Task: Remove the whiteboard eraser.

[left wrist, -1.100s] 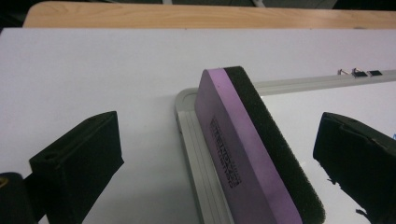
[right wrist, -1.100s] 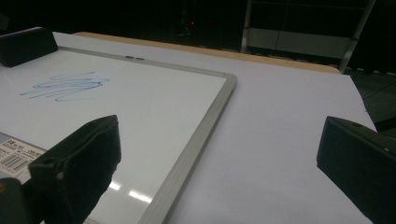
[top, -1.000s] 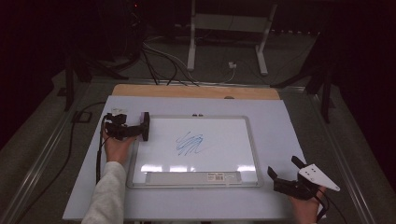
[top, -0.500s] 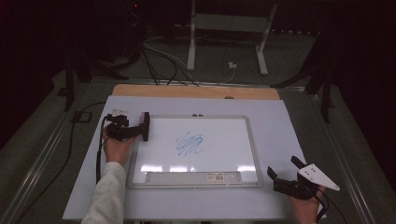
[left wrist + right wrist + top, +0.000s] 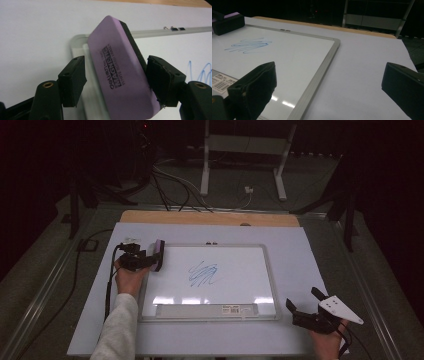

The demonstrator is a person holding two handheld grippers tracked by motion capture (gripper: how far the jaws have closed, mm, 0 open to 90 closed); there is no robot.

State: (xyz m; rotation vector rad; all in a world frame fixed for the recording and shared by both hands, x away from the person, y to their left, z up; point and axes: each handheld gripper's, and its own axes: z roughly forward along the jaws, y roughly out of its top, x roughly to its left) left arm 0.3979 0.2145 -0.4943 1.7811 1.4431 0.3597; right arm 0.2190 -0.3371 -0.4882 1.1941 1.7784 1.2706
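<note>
Two tongs | left (image 5: pixel 115 82) closing, pinching purple eraser (image 5: pixel 117 72) – right (image 5: pixel 329 87) apart | blue scribble (image 5: pixel 204 274) on whiteboard (image 5: pixel 210 249)

The left hand-held gripper (image 5: pixel 150 260) is black — blocky jaw pads on rounded arms, each arm set with a brass-ringed screw hole — and a black cable trails from it along a light grey knit sleeve (image 5: pixel 117 330). The right hand-held gripper (image 5: pixel 302 306), well to the right of the sleeve, is black too, topped by a grey three-cornered plate (image 5: pixel 340 309) with small holes.
</note>
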